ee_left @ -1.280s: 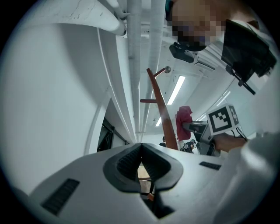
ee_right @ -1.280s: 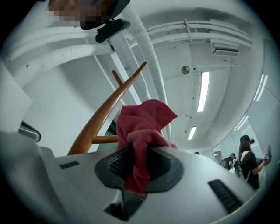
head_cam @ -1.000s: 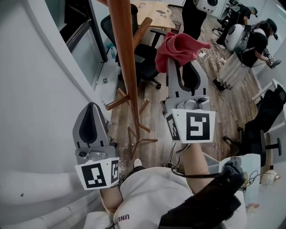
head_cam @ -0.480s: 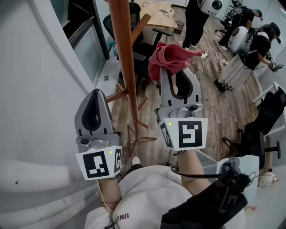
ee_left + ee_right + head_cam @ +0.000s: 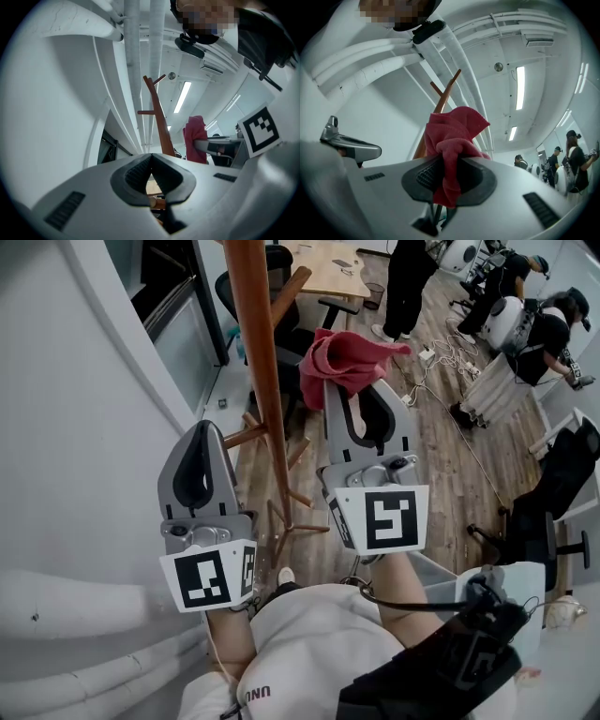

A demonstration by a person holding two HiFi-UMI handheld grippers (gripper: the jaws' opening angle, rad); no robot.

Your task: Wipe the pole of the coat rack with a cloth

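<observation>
The brown wooden coat rack pole point(image 5: 262, 381) rises through the head view's middle, with pegs low down. My right gripper point(image 5: 349, 381) is shut on a bunched red cloth point(image 5: 345, 354), which sits just right of the pole, close to it; I cannot tell whether they touch. In the right gripper view the red cloth point(image 5: 452, 140) fills the jaws, with the pole point(image 5: 440, 105) behind it. My left gripper point(image 5: 199, 432) is shut and holds nothing, left of the pole. The left gripper view shows the pole point(image 5: 158, 122) and the cloth point(image 5: 194, 138) ahead.
A white wall and pipes point(image 5: 84, 474) stand at the left. Black office chairs point(image 5: 300, 343), a wooden table point(image 5: 330, 268) and several people point(image 5: 534, 329) are across the wooden floor. Cables lie on the floor point(image 5: 450, 362) at right.
My right gripper with the red cloth has moved left, closer to the pole. The left gripper has risen slightly beside the pole.
</observation>
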